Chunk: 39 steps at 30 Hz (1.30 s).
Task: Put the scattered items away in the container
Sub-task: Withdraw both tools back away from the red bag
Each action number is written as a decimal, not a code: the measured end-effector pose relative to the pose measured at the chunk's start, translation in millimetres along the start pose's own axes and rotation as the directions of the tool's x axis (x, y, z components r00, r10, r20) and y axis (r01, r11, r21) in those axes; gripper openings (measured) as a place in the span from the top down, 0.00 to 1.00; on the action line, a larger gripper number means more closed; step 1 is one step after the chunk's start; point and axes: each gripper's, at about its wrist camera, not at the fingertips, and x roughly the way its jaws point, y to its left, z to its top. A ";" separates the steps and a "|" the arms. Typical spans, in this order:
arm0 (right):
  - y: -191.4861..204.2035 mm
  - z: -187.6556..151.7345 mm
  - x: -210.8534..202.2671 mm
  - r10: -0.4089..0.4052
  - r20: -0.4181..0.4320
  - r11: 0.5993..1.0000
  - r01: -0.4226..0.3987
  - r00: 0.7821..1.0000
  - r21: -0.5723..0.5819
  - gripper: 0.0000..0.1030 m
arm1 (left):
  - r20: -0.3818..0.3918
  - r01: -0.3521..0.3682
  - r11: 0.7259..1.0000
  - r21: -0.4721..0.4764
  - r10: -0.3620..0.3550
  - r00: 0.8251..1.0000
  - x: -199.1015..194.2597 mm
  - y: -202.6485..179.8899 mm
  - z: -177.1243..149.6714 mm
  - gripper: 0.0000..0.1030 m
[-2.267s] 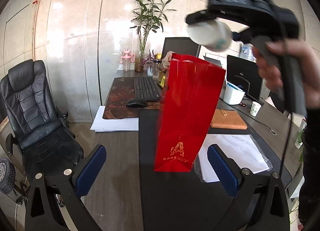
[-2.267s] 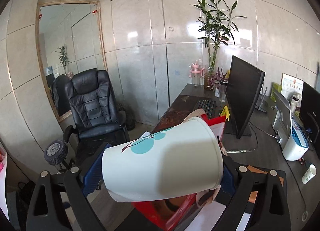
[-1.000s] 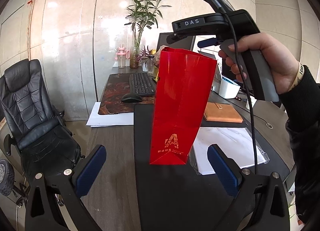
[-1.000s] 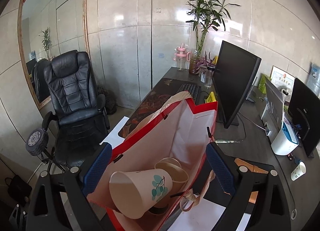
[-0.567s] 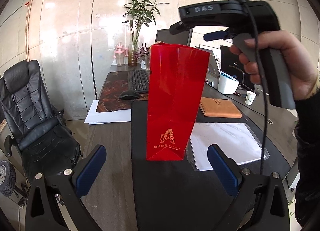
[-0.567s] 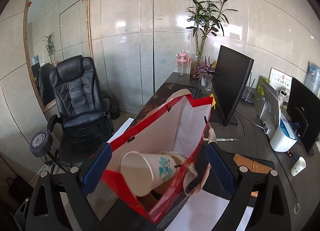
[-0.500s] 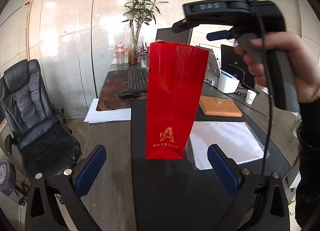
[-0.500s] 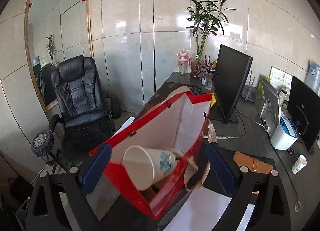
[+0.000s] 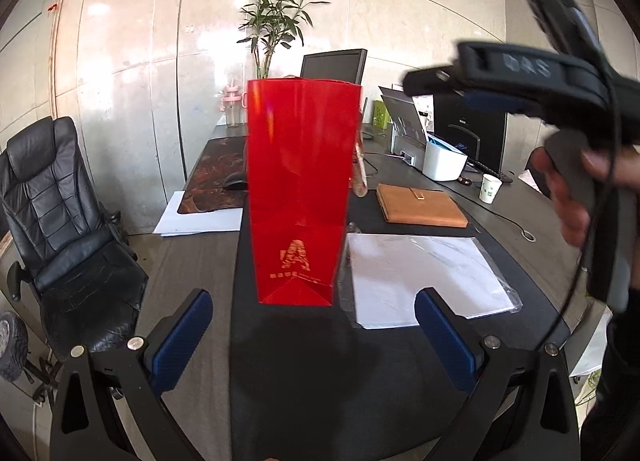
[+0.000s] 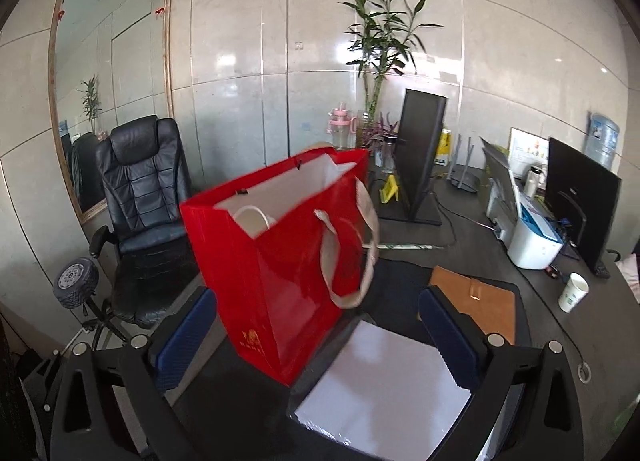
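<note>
A tall red paper gift bag (image 9: 298, 189) stands upright on a dark mat (image 9: 320, 361) on the desk. In the right wrist view the bag (image 10: 288, 273) shows its open top, beige handles and the white rim of a paper cup (image 10: 252, 217) inside. My left gripper (image 9: 314, 337) is open and empty, in front of the bag. My right gripper (image 10: 318, 339) is open and empty, to the right of the bag and lower than its top. It shows blurred in the left wrist view (image 9: 520, 81), held in a hand at the upper right.
A white paper stack in a plastic sleeve (image 9: 424, 277) lies right of the bag, a brown notebook (image 9: 420, 207) behind it. A small paper cup (image 9: 490, 188), printer (image 9: 436, 157), monitors, keyboard mat and plant stand further back. A black office chair (image 9: 60, 221) is at the left.
The right gripper let the paper cup drop into the bag, then pulled back to the right and down, away from the bag's top. The left gripper stayed open.
</note>
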 end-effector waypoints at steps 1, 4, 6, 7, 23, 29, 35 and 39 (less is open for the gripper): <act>-2.0 -9.6 -4.6 -0.014 -0.001 1.000 0.014 1.000 0.008 0.00 | 0.003 0.001 1.000 -0.010 -0.001 1.000 0.0 -3.5 -4.6 0.00; -8.0 -44.6 -13.6 -0.038 -0.022 0.998 0.039 0.999 0.045 0.00 | 0.019 0.003 0.999 -0.046 -0.002 1.000 -0.3 -12.4 -22.9 0.00; -11.1 -70.4 -15.7 -0.050 -0.041 0.996 0.053 0.998 0.070 0.00 | 0.005 0.000 0.999 -0.054 0.000 1.000 3.2 -18.5 -37.9 0.00; -12.6 -83.9 -16.3 -0.058 -0.050 0.995 0.062 0.997 0.083 0.00 | -0.008 -0.001 0.999 -0.054 0.001 1.000 6.4 -21.5 -46.5 0.00; -14.0 -251.9 3.3 -0.165 -0.179 0.941 0.209 0.970 0.265 0.00 | -0.110 -0.025 1.000 -0.002 0.024 0.994 35.8 -55.3 -148.6 0.00; -17.6 -261.7 4.7 -0.154 -0.204 0.940 0.207 0.967 0.270 0.00 | -0.139 -0.022 1.000 0.007 0.023 0.990 41.6 -59.7 -155.2 0.00; -13.7 -260.2 5.0 -0.150 -0.200 0.944 0.201 0.968 0.263 0.00 | -0.129 -0.018 1.000 0.013 0.019 0.991 38.7 -61.5 -154.8 0.00; -11.2 -260.6 6.9 -0.139 -0.208 0.945 0.193 0.968 0.263 0.00 | -0.133 -0.020 1.000 0.011 0.021 0.991 38.6 -60.4 -156.4 0.00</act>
